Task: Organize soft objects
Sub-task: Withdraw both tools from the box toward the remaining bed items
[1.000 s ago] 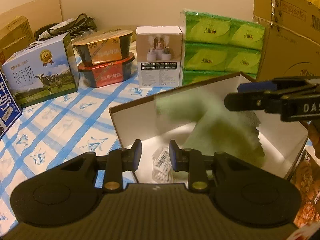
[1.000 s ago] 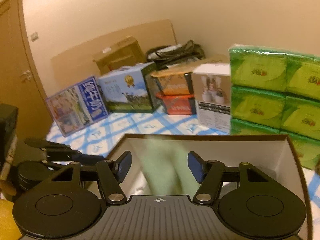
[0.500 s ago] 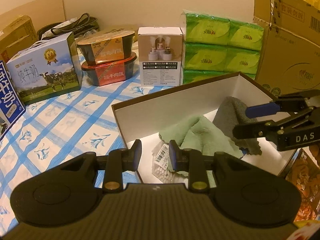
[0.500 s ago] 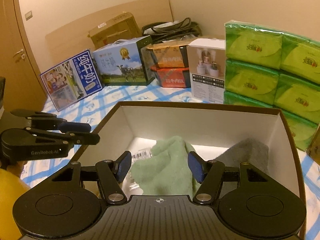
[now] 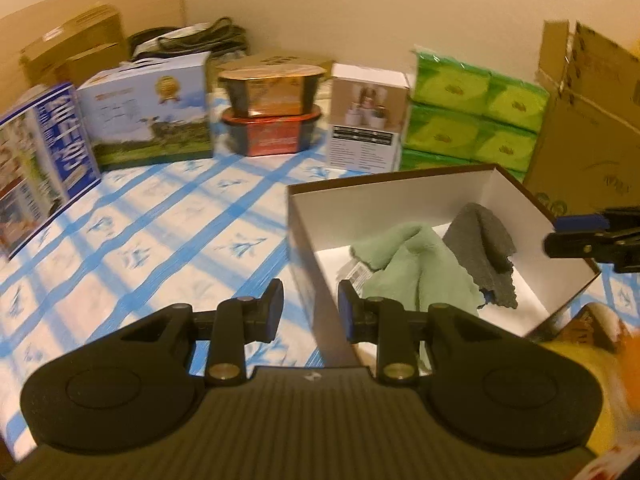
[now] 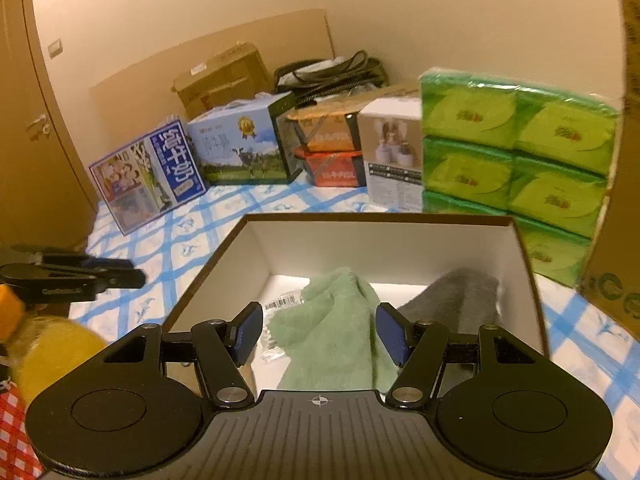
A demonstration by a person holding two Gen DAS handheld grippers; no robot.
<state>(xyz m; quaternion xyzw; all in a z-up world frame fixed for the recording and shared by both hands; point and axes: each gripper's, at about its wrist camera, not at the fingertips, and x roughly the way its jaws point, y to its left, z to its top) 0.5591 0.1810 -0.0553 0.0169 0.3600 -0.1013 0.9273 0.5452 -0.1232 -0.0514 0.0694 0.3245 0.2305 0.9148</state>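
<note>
Green cloth [image 6: 340, 328] + grey cloth [image 6: 460, 300] both lie crumpled in the open white box [image 6: 380, 240], green on the box's left-centre, grey to its right, the two touching or overlapping where they meet. A small plastic packet with a barcode [image 6: 280, 302] sits under the green one's left edge.

Handling, as a guess: both look like light, limp terry or microfibre — no stiffness, will drape and drag, not fragile, not slippery. Best hold prob. a raised fold or ridge, e.g. the green hump near the top, or the grey's upstanding peak; pinching a flat edge would likely slip off or catch the packet too.

Right gripper [image 6: 320, 338]: jaws apart to a middling width, nothing between the pads. It hangs over the box's near wall, pointing down at the green cloth, which shows thru the gap but lower down, not touched.

Left gripper [image 5: 310, 310]: jaws narrow but not closed, empty. It sits over the box's left wall and the blue-checked counter [image 5: 160, 240], cloths off to its right & further in — apart from it.
</note>
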